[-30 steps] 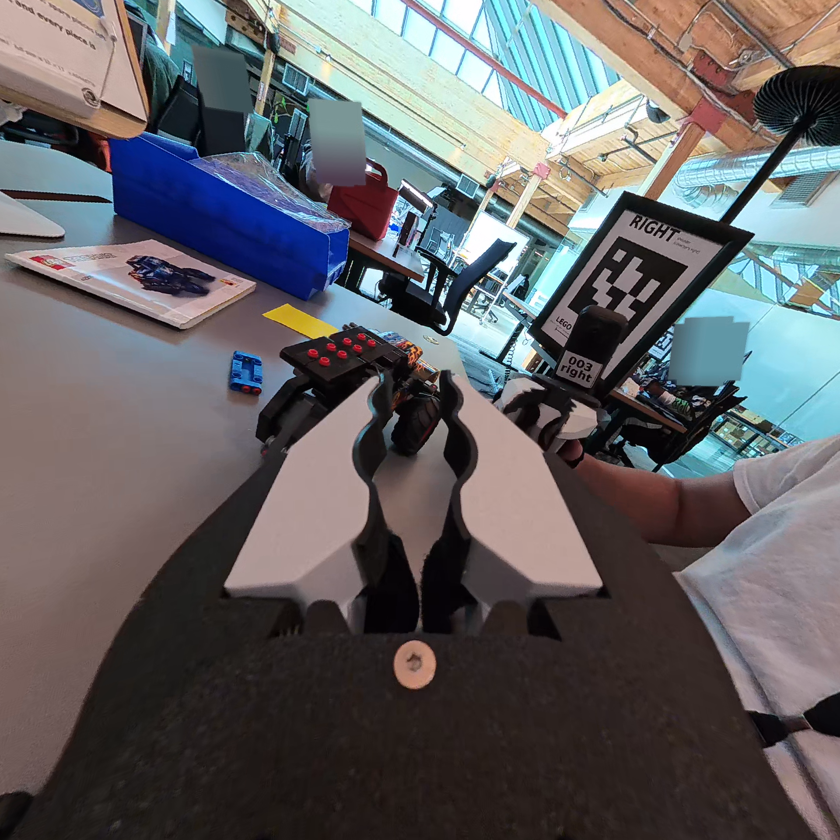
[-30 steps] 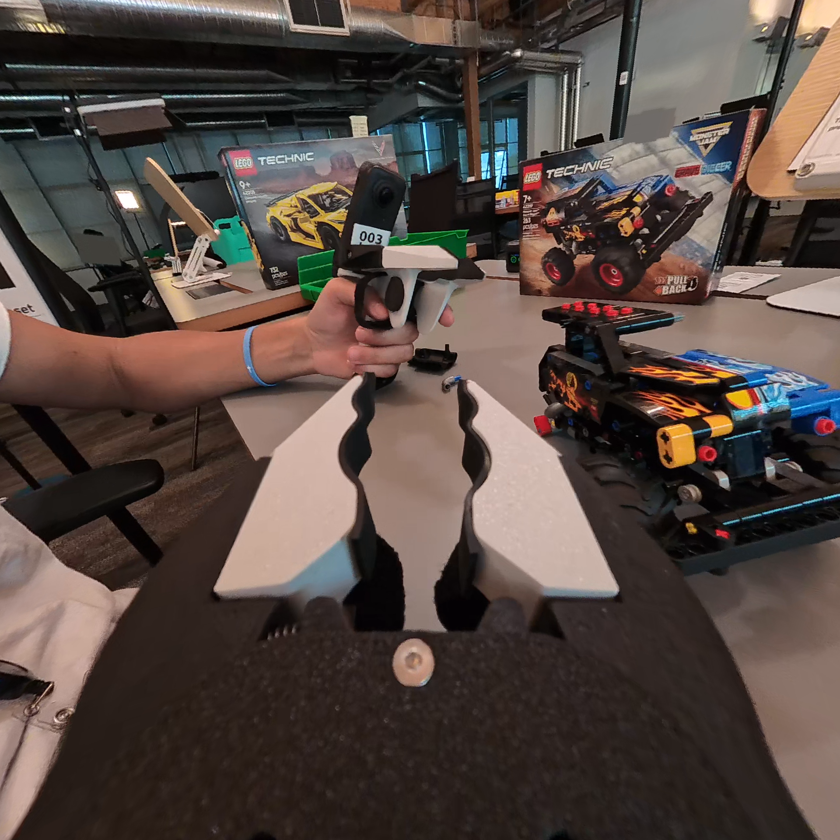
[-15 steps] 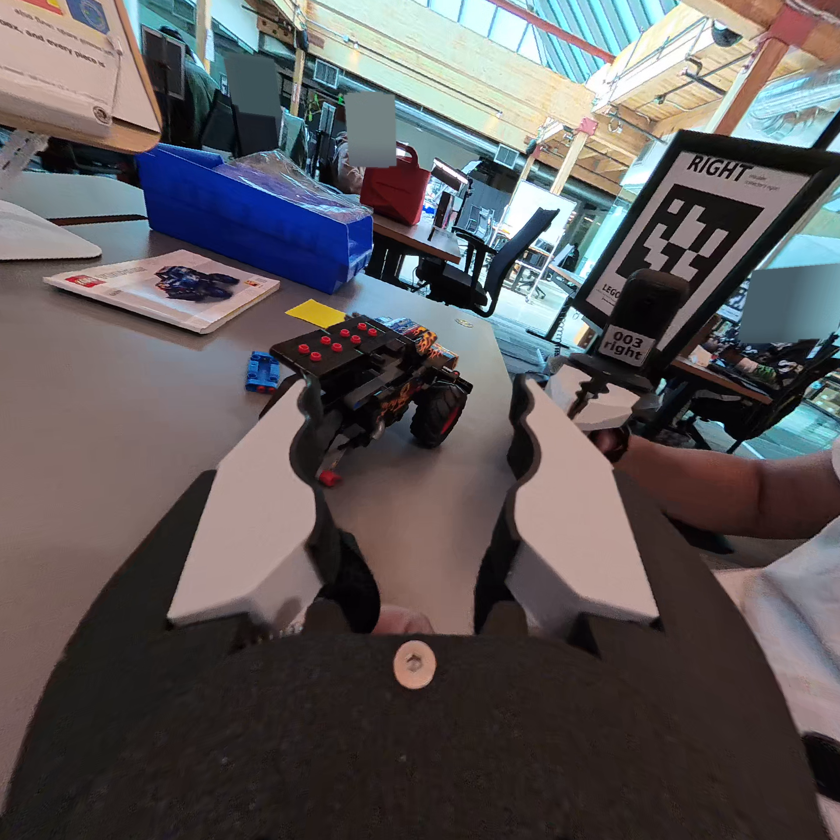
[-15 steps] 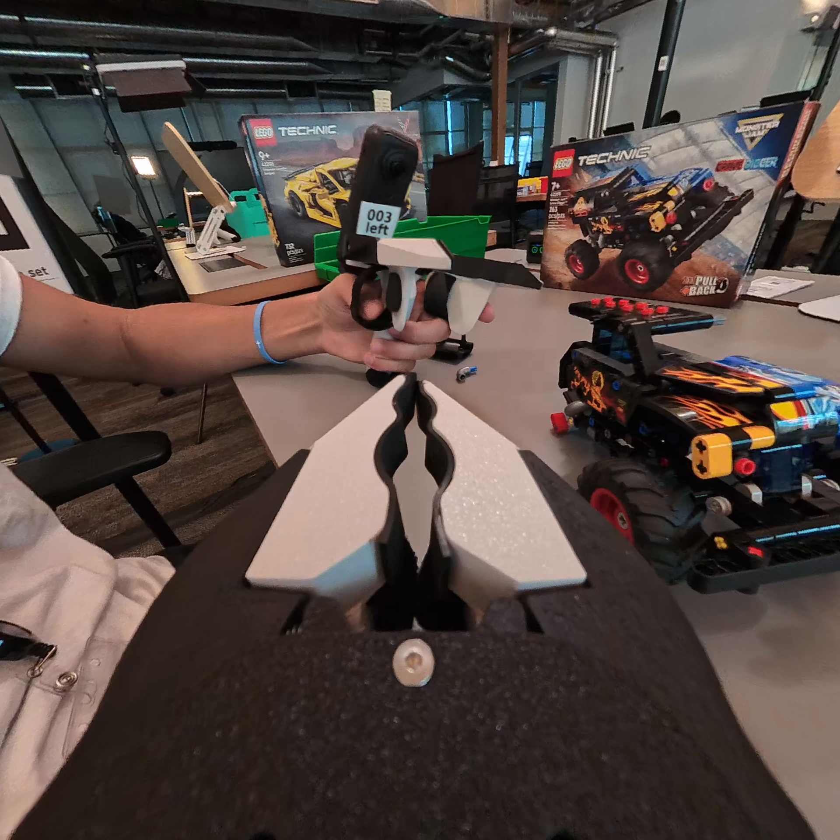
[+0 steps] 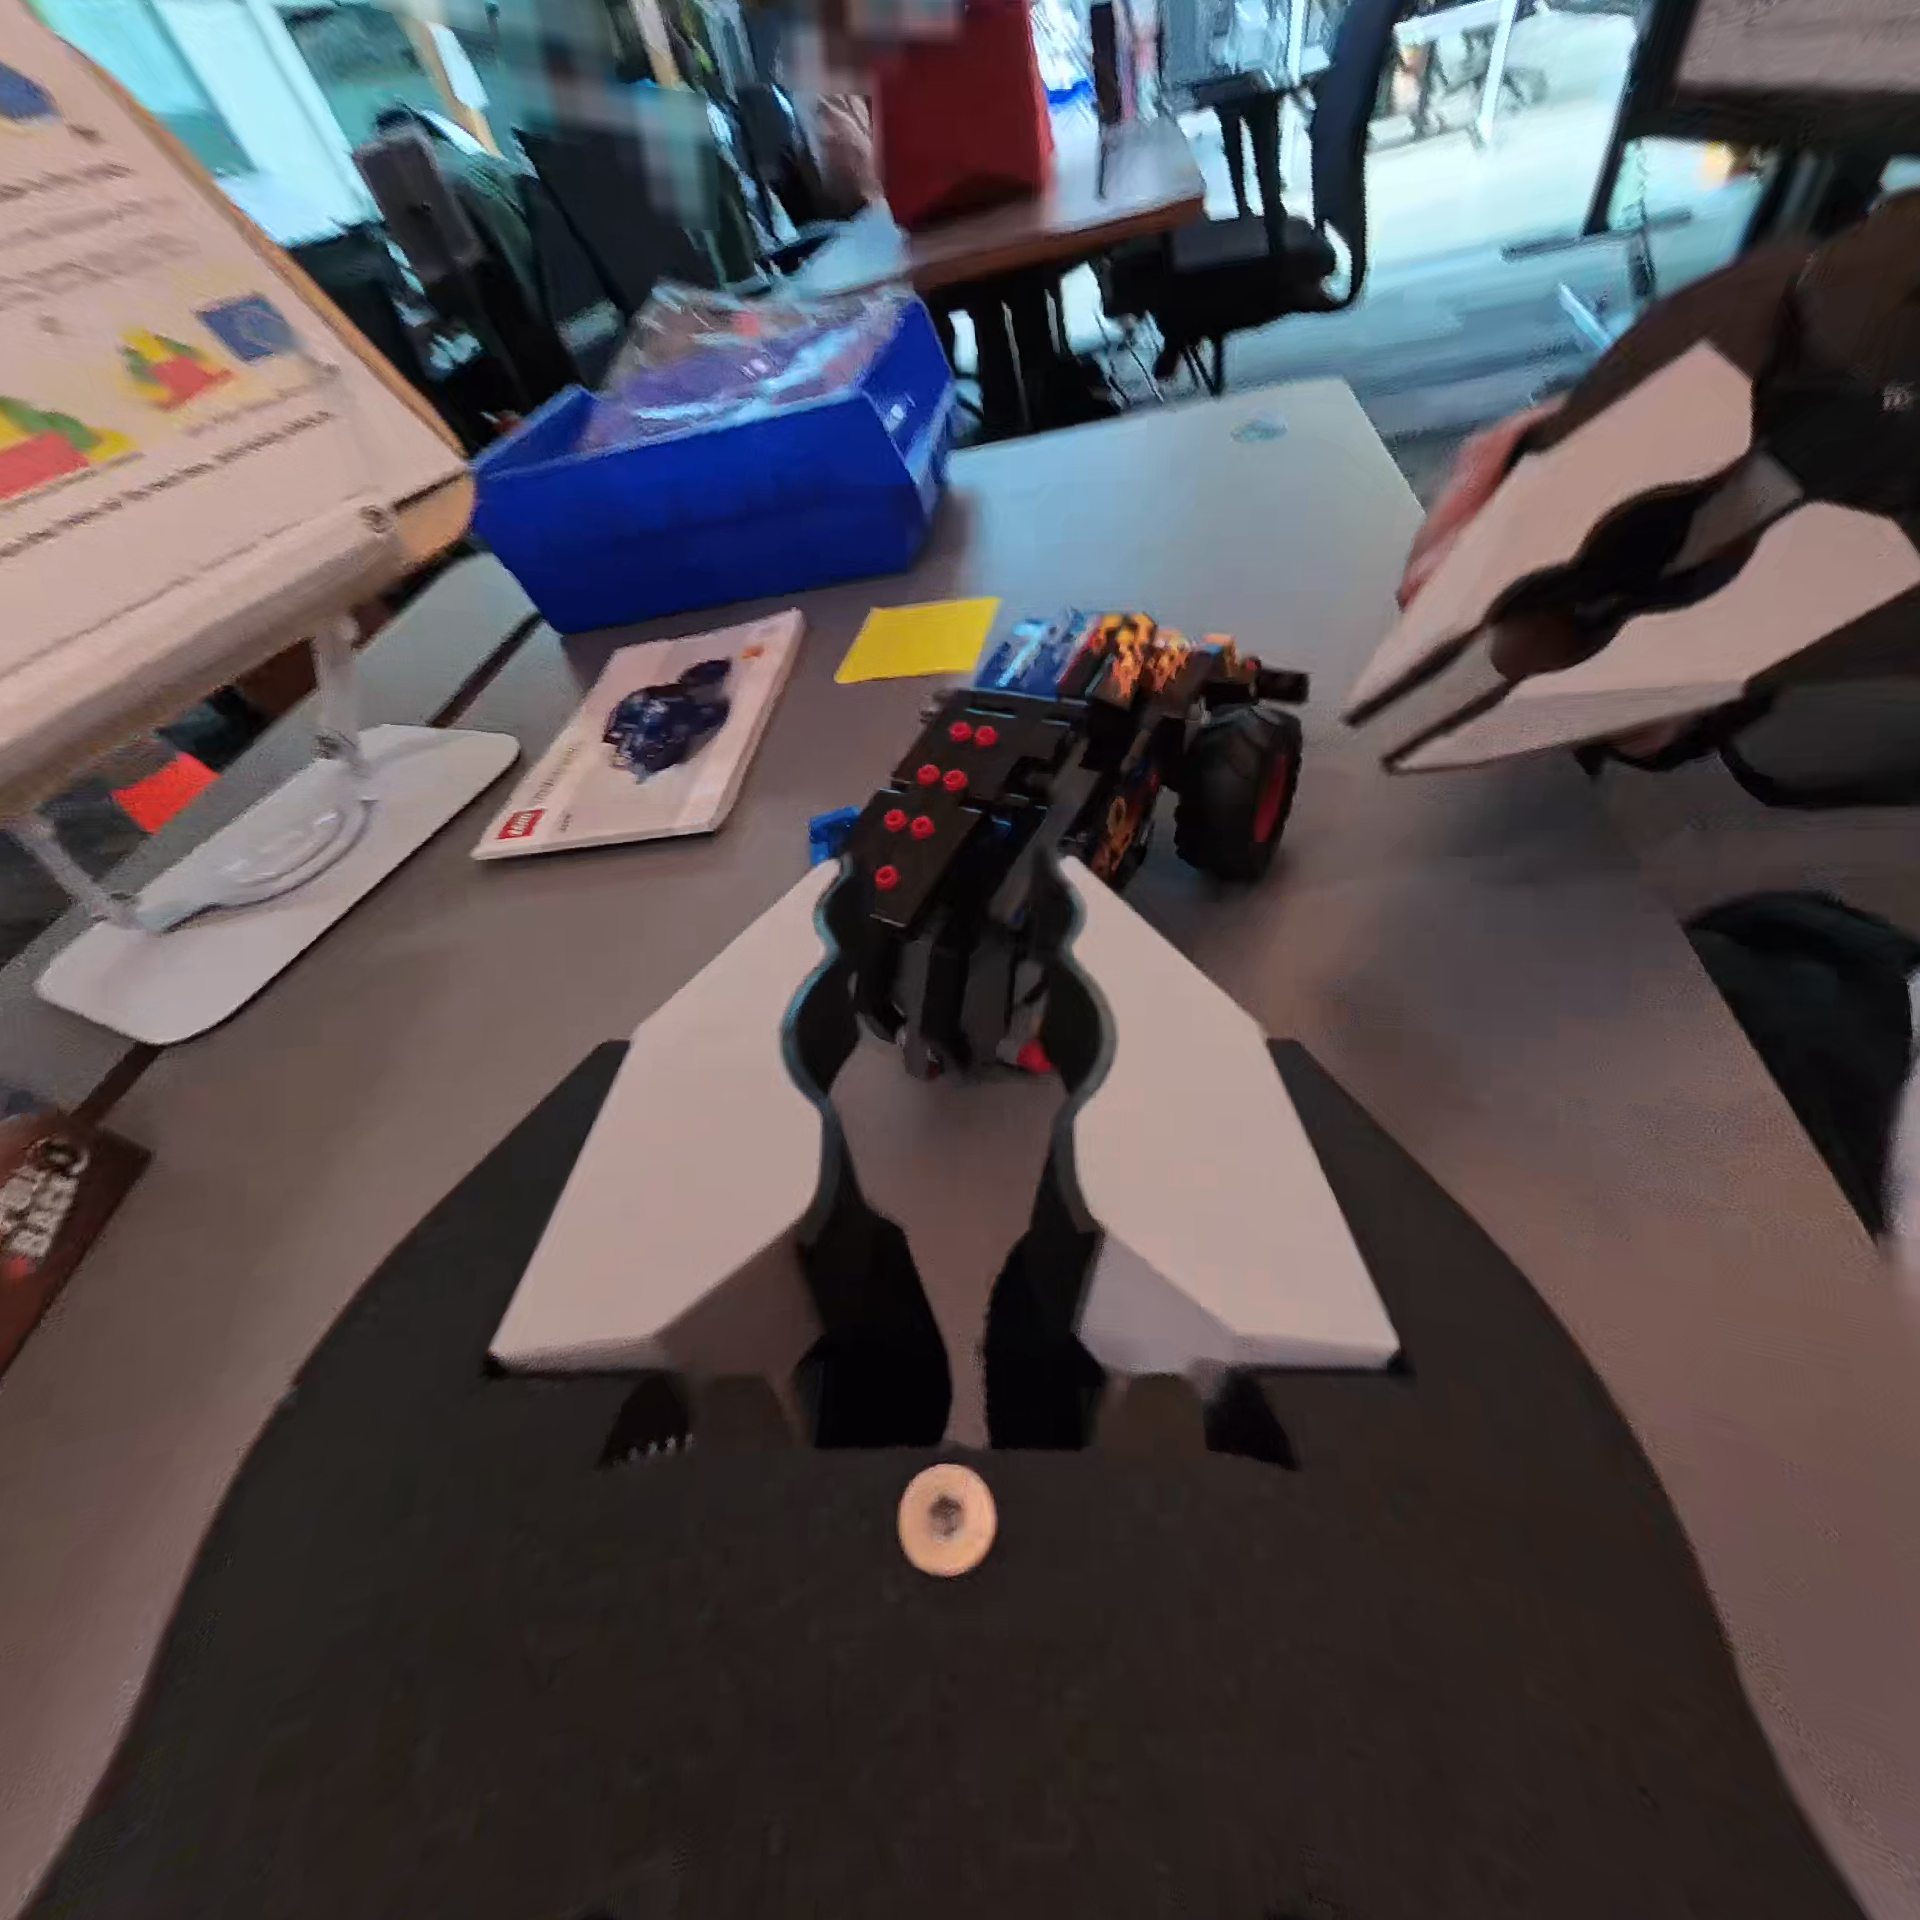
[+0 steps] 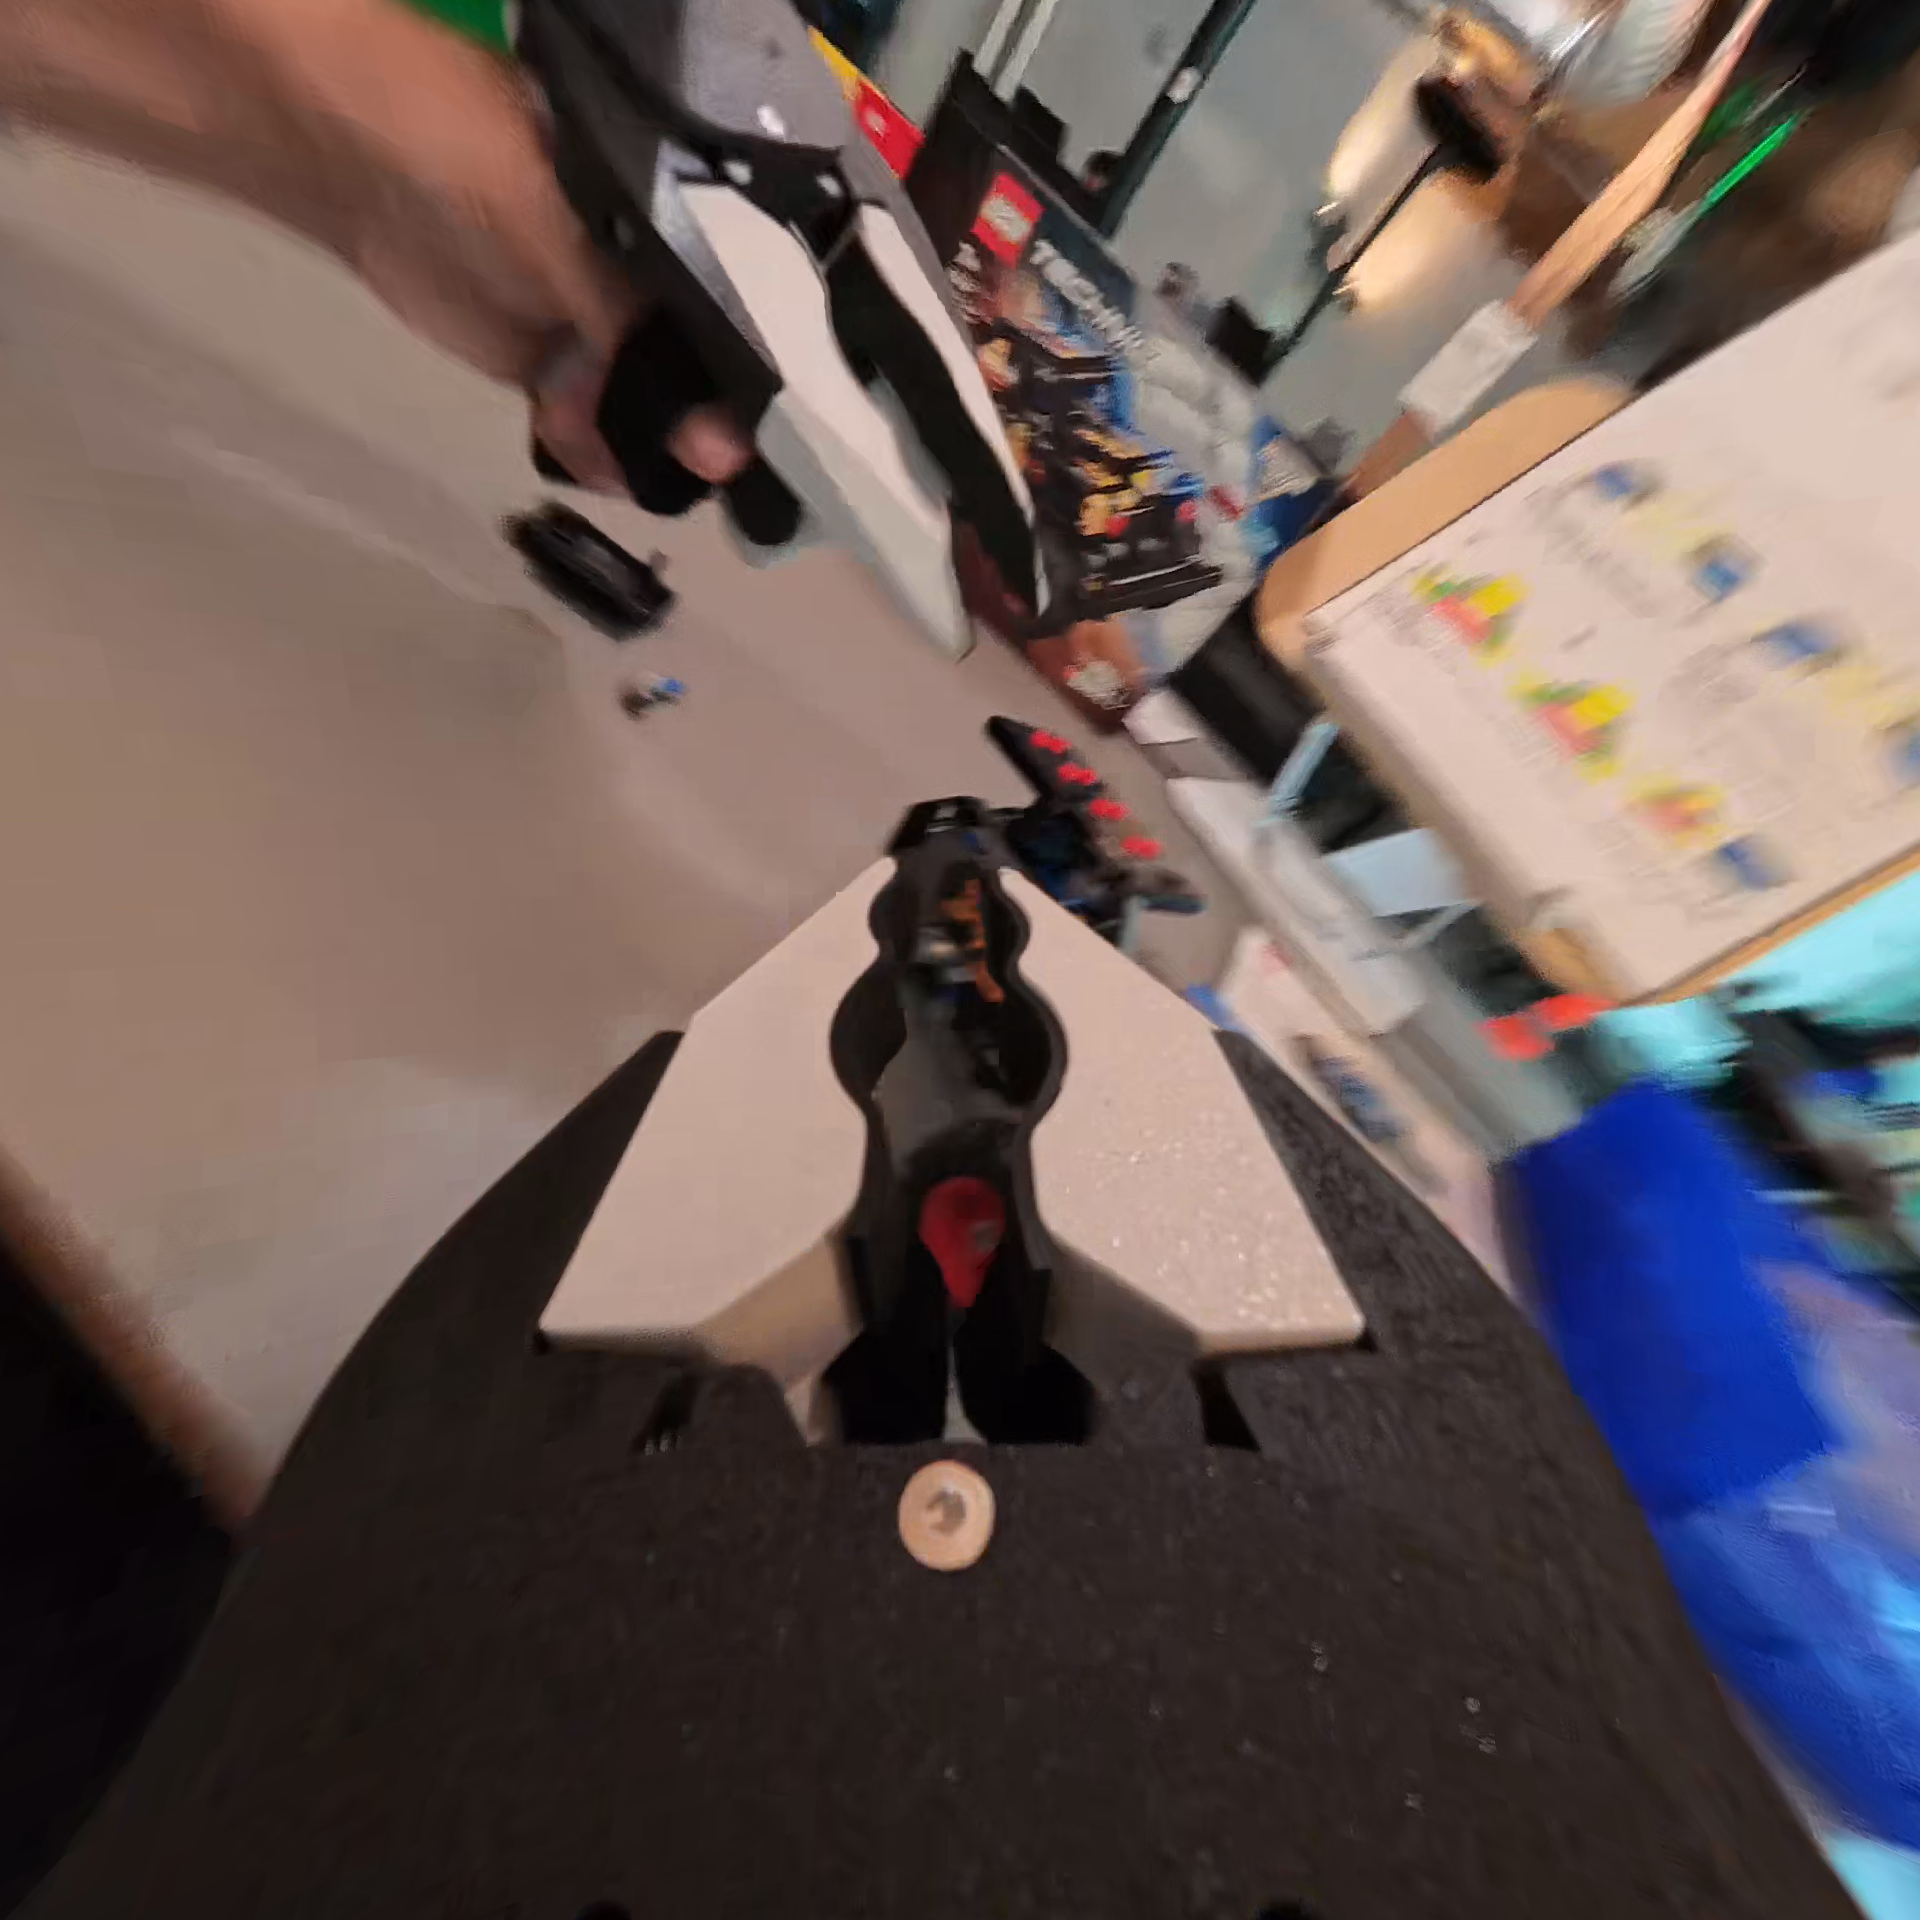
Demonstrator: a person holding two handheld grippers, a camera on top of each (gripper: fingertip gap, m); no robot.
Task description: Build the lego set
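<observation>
L claw (image 5: 951, 888) open, R claw (image 6: 945, 883) ajar, near blk toy truck (image 5: 1127, 727) w/ orange flames, red studs

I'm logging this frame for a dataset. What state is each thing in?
toy truck: upright on its wheels.
left hand-held gripper: open, toy truck's rear framed between its fingers, contact unclear.
right hand-held gripper: slightly open, empty, held off the table.
booklet: closed, lying flat.
blue bin: open-topped, clear bag inside.
</observation>
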